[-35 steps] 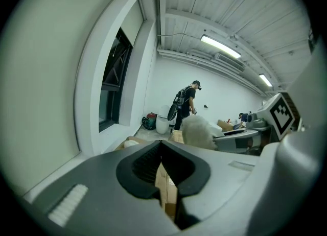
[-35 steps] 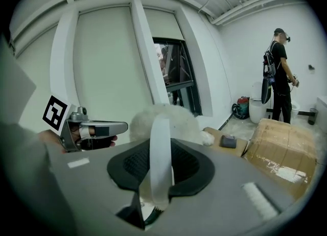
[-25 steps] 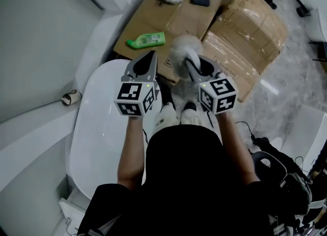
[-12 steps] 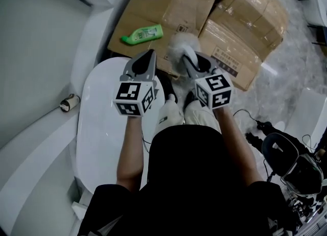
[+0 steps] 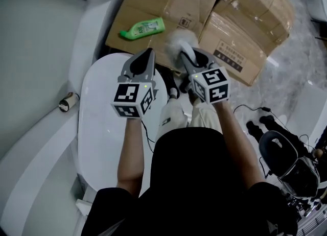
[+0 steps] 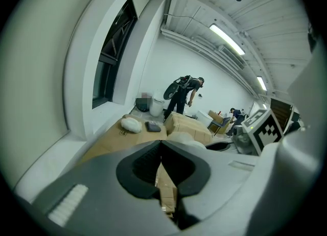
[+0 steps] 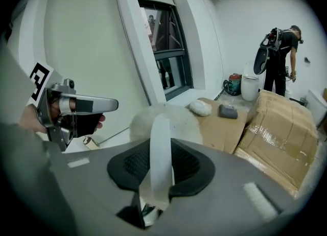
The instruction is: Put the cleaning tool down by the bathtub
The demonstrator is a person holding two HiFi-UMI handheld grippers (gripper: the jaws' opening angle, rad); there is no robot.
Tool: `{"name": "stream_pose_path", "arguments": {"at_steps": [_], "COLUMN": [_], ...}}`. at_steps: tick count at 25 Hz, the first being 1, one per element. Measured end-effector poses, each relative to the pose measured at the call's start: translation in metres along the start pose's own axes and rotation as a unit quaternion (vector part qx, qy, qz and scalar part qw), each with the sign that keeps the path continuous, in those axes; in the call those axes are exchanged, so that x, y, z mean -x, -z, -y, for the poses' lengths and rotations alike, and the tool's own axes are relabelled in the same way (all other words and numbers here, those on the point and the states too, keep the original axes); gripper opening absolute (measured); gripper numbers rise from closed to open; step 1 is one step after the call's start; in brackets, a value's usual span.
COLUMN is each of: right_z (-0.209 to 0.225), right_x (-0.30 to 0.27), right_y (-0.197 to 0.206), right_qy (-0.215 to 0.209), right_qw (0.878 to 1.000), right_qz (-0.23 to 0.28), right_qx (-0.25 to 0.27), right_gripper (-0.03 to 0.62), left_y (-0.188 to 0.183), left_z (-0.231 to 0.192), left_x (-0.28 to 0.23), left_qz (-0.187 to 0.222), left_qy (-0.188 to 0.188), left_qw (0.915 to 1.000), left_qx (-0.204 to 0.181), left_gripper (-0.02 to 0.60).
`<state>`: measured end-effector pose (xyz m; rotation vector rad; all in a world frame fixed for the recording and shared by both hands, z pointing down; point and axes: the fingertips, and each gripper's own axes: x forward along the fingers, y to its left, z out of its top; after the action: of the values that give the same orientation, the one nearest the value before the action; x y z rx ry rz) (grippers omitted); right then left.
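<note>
— Holding the cleaning tool [image 7: 159,127], your right gripper [image 7: 161,150] has its jaws closed on the flat white handle [image 7: 158,173]. The handle runs up between the dark pads and out past the tips.

— Agreed. You can see the tool's fluffy white head [image 5: 179,41] just beyond those tips. From your head camera it shows against the edge of the flattened cardboard [image 5: 168,7], just past the end of the white bathtub [image 5: 94,143]. How high above the cardboard it hangs, I can't tell.

— Your left gripper [image 6: 161,145] carries nothing. Its jaws meet at the tips, and only a slim gap lower down lets some cardboard show through.

— You have both grippers side by side in front of you, pointing away from your body. The left one is over the end of the tub, and the right one is just off its rim.

— On that cardboard a green bottle [image 5: 140,27] lies on its side, ahead of your left gripper. A taped cardboard box [image 5: 250,20] stands to its right.

— Farther along the cardboard you have a white fluffy pad [image 7: 200,107] with a small dark object [image 7: 228,111] beside it. A small roll [image 5: 68,101] rests on the white ledge to the left of the tub.

— A person [image 7: 278,51] stands bent over in the background, well apart from you.
</note>
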<state>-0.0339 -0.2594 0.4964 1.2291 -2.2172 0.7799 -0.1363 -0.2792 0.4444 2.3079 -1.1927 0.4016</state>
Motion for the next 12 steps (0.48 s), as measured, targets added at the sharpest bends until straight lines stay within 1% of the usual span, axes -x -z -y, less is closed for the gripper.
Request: {"name": "stream_pose_path", "arguments": {"at_steps": [4,12], "right_z": [0.005,0.022], "right_x": [-0.014,-0.041], "right_y": [0.011,0.027], "right_qy": [0.001,0.007], "right_qw": [1.0,1.0], "right_qz": [-0.01,-0.014], "right_qx": [-0.002,-0.008], "right_gripper": [0.094,0.094], "left_y": [0.012,0.04], "left_z": [-0.006,-0.021], "left_x": [-0.002,-0.016], "left_qz": [-0.008,-0.025], "left_qy": [-0.004,-0.021], "left_qw": [1.0,0.9994], "left_qx": [0.003,0.013], "left_gripper": [-0.002,-0.002]}}
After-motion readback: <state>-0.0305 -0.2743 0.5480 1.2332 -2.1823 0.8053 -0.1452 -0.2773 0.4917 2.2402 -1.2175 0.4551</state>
